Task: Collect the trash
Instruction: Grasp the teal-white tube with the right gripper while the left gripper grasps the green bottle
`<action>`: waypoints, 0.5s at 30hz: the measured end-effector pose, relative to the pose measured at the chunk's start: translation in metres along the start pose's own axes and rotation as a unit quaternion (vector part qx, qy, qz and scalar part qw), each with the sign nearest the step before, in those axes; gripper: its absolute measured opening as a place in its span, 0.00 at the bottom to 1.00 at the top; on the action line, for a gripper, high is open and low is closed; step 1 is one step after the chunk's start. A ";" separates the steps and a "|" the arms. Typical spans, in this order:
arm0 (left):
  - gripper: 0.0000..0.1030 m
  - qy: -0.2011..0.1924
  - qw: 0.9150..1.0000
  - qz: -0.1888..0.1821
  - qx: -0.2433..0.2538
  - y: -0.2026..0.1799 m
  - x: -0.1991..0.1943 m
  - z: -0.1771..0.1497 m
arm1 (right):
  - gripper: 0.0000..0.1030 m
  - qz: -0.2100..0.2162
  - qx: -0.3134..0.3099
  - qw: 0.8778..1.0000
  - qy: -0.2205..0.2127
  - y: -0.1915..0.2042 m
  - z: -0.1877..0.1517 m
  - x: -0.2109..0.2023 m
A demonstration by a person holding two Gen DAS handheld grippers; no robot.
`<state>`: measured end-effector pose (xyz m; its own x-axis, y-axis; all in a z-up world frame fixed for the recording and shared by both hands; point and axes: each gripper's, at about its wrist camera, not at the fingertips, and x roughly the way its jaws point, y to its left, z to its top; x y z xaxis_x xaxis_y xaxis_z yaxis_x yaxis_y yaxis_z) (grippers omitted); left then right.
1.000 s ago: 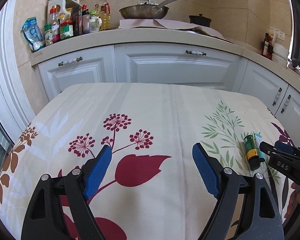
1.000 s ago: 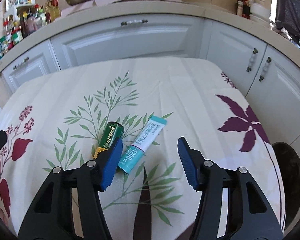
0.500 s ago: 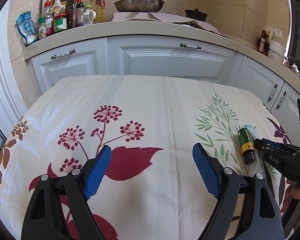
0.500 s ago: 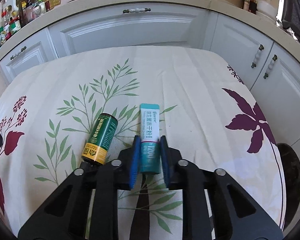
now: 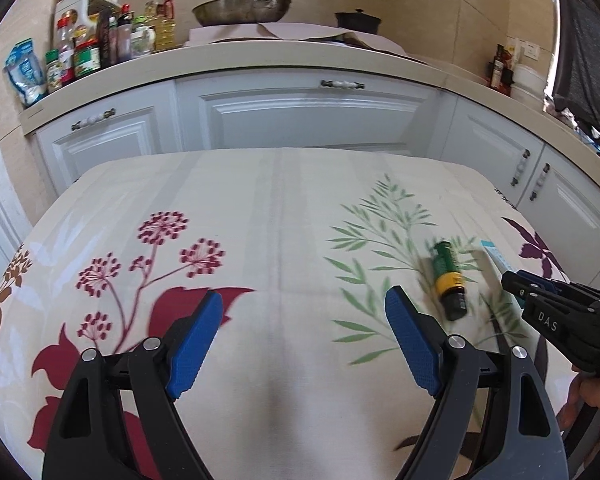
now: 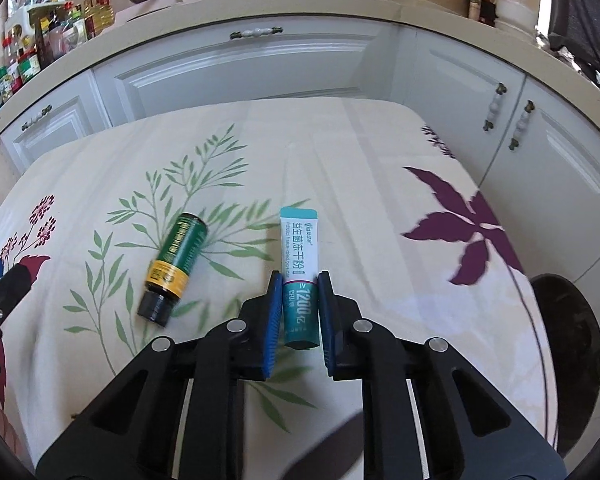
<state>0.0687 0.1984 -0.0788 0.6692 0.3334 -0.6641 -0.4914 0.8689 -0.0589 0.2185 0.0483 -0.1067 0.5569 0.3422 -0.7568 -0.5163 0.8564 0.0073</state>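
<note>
A teal and white sachet point(image 6: 298, 256) is pinched at its near end between the blue pads of my right gripper point(image 6: 299, 284), its far end sticking forward above the floral cloth; it also shows in the left wrist view point(image 5: 495, 258). A small green bottle point(image 6: 178, 262) with a yellow label and black cap lies on its side just left of it, also visible in the left wrist view point(image 5: 448, 280). My left gripper point(image 5: 302, 314) is open and empty over the cloth, left of the bottle. The right gripper point(image 5: 512, 280) shows at the right edge of that view.
The table with the floral tablecloth point(image 5: 260, 240) stands before white cabinets point(image 5: 308, 116) and a counter with a pan point(image 5: 242, 8) and bottles point(image 5: 84, 52). A black round bin point(image 6: 568, 360) stands on the floor right of the table.
My right gripper closed on the teal sachet and has lifted it a little. The left gripper has drifted right, closer to the green bottle, and stayed open.
</note>
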 end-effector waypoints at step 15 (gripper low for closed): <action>0.78 0.002 0.998 -0.034 0.048 -0.070 0.010 -0.001 | 0.17 -0.007 0.043 0.999 -0.028 -0.061 -0.018 -0.028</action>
<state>0.1090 0.1408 -0.0821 0.6968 0.2721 -0.6637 -0.3902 0.9201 -0.0324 0.2231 -0.0205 -0.0978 0.6010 0.3483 -0.7193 -0.4517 0.8906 0.0538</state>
